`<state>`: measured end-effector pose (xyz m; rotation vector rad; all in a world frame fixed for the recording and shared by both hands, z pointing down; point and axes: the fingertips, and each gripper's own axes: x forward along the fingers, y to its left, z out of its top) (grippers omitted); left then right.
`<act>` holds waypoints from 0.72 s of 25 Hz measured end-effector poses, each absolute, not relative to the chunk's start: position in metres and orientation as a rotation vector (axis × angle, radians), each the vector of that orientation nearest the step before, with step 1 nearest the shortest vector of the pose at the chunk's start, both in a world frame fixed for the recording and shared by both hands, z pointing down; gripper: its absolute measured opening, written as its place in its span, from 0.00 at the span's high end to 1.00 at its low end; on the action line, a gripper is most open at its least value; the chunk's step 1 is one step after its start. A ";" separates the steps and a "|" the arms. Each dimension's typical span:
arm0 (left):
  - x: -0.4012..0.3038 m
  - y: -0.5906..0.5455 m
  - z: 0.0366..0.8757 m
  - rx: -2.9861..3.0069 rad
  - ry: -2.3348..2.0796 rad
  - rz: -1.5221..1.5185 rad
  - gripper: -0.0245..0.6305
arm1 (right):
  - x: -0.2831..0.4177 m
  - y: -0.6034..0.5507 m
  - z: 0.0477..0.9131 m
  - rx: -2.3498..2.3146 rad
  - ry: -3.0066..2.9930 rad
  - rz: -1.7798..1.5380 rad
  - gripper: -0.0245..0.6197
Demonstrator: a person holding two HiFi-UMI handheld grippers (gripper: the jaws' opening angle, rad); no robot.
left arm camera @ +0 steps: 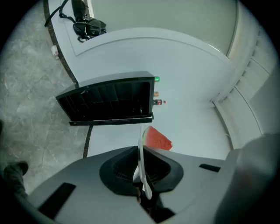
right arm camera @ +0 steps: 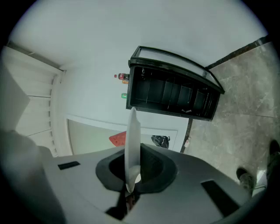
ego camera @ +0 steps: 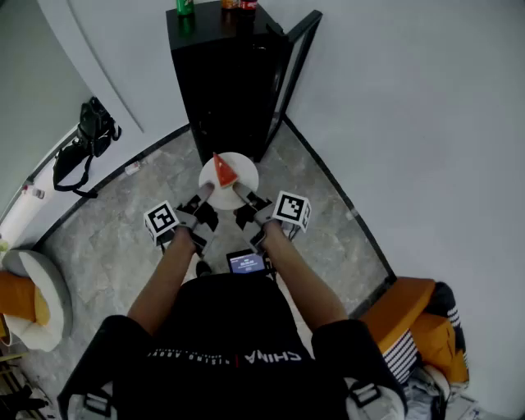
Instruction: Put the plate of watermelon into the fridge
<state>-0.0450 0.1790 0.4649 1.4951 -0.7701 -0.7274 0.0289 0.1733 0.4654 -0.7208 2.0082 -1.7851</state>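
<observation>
A white plate (ego camera: 235, 182) with a red watermelon wedge (ego camera: 223, 171) is held level between both grippers, in front of the black fridge (ego camera: 234, 82). The fridge door (ego camera: 297, 57) stands open to the right. My left gripper (ego camera: 205, 189) is shut on the plate's left rim, and my right gripper (ego camera: 242, 190) is shut on its right rim. In the left gripper view the plate (left arm camera: 142, 168) runs edge-on between the jaws, the wedge (left arm camera: 156, 139) beyond it and the open fridge (left arm camera: 109, 101) ahead. The right gripper view shows the plate (right arm camera: 131, 148) edge-on, the wedge (right arm camera: 118, 140) and the fridge interior (right arm camera: 173, 95).
Bottles (ego camera: 185, 6) stand on top of the fridge. A black bag (ego camera: 86, 139) lies by the left wall. An orange-and-white seat (ego camera: 37, 299) sits at the left, an orange item (ego camera: 422, 328) at the right. Grey marble floor (ego camera: 115, 221) surrounds the person's feet.
</observation>
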 end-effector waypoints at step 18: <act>-0.047 0.175 0.467 1.509 -0.768 -0.737 0.91 | 0.027 0.168 0.469 -0.697 2.022 -1.783 0.93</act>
